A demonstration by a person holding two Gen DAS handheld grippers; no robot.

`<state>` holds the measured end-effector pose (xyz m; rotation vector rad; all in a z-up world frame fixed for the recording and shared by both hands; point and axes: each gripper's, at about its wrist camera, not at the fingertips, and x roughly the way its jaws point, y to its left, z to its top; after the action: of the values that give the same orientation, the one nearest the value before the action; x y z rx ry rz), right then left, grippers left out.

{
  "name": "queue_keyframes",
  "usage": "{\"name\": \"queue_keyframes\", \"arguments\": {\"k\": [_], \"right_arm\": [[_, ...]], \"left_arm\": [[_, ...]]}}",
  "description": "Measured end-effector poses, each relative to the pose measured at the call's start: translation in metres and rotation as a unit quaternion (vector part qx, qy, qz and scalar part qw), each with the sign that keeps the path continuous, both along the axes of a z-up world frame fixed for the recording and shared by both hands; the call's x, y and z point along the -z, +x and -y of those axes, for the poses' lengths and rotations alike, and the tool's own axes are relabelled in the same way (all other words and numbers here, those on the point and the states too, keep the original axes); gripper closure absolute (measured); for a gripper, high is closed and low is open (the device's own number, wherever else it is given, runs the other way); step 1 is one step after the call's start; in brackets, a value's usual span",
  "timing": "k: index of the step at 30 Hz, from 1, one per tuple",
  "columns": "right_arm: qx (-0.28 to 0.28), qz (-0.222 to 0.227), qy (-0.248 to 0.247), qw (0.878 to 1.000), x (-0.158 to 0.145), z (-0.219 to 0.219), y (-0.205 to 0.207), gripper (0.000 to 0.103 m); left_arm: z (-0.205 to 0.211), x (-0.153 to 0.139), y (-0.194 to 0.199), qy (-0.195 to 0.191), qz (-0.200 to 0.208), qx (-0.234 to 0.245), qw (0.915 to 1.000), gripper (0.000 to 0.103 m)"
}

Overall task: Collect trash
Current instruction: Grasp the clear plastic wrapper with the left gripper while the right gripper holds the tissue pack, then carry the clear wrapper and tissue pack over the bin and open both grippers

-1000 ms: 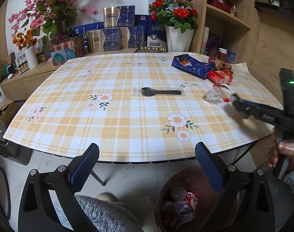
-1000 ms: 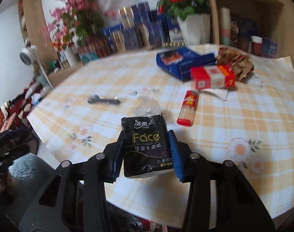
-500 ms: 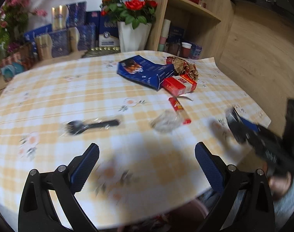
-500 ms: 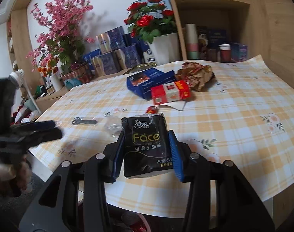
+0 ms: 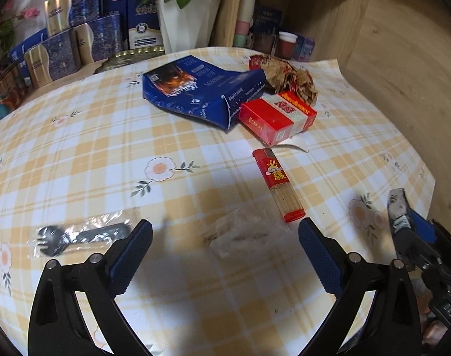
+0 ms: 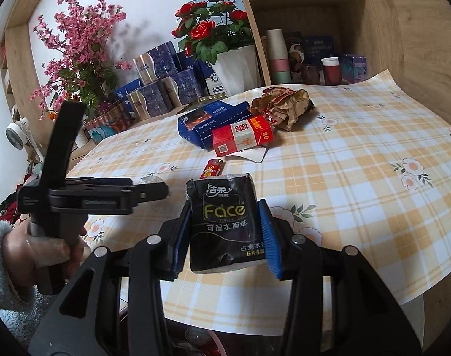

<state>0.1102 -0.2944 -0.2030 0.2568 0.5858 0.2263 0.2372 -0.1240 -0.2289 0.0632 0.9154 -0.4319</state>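
My right gripper (image 6: pixel 225 231) is shut on a black "Face" tissue pack (image 6: pixel 224 225), held over the table's near edge; it shows at the right of the left wrist view (image 5: pixel 399 210). My left gripper (image 5: pixel 225 255) is open and empty above a crumpled clear plastic wrapper (image 5: pixel 243 231). It also shows in the right wrist view (image 6: pixel 154 190). On the checked tablecloth (image 5: pixel 106 136) lie a red toothpick tube (image 5: pixel 277 184), a red cigarette box (image 5: pixel 277 117), a blue carton (image 5: pixel 201 89), a crumpled brown bag (image 5: pixel 287 74) and a wrapped black fork (image 5: pixel 77 235).
A white vase of red roses (image 6: pixel 234 68), blue gift boxes (image 6: pixel 163 74) and pink flowers (image 6: pixel 77 47) stand behind the table. A wooden shelf with cups (image 6: pixel 329 68) is at the back right. A trash bin (image 6: pixel 195 344) shows under the table's near edge.
My left gripper has swung right and moved in over the table, ending above the clear wrapper. My right gripper has pulled back toward the table's edge with the tissue pack still in it.
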Motion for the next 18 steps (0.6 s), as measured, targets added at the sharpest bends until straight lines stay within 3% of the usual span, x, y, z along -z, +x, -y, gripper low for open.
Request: {"name": "queue_keyframes", "arguments": {"k": [4,7,8,18], "right_arm": [[0.001,-0.004,0.002,1.0,0.002,0.0,0.001,0.058],[0.0,-0.005,-0.001,1.0,0.003,-0.002,0.002,0.058],[0.0,-0.005,-0.002,1.0,0.003,-0.002,0.002,0.058],[-0.011,0.0,-0.023,1.0,-0.001,-0.014,-0.002,0.058]], "left_arm": [[0.009,0.007,0.004,0.017,-0.007,0.02,0.9996,0.027],[0.009,0.007,0.002,0.015,-0.008,0.031,0.9994,0.055],[0.008,0.005,0.001,0.013,-0.005,0.033,0.9993,0.072],[-0.02,-0.03,-0.035,-0.026,0.008,0.055,0.9981,0.076]]}}
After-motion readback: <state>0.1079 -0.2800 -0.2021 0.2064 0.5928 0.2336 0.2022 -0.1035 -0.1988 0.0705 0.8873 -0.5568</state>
